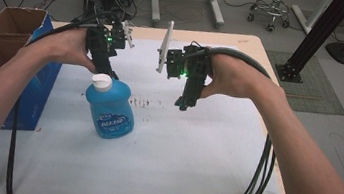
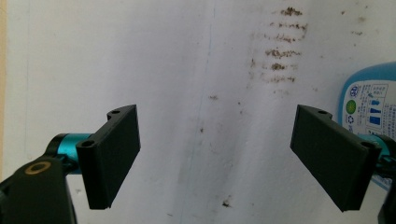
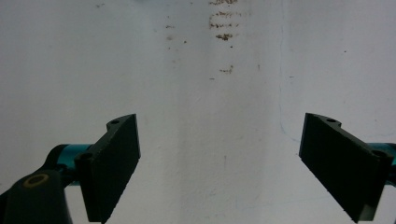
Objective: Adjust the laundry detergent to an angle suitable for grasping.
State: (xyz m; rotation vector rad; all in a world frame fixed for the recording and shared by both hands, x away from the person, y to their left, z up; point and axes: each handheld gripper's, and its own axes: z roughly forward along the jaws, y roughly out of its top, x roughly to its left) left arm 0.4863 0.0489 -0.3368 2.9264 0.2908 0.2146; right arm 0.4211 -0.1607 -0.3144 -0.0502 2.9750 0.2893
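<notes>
The left gripper (image 1: 108, 71), jaws spread with nothing between them, hovers just at twelve o'clock of the blue detergent bottle (image 1: 109, 109), perhaps grazing its white cap (image 1: 100, 82). At three o'clock, the right gripper (image 1: 184, 103) hangs spread over the white table (image 1: 194, 145).

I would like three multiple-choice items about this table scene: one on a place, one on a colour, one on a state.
1. Where does the blue bottle stand?
A. next to the left tongs
B. inside the cardboard box
C. on the floor

2. What colour is the bottle's cap?
A. red
B. white
C. black

3. How are the right tongs?
A. shut on the bottle
B. shut on nothing
C. open, holding nothing

Answers:
1 A, the bottle stands on the white table just below the left tongs in the high view.
2 B, the cap is white above the blue body.
3 C, the right gripper view shows the jaws wide apart over bare table.
</notes>
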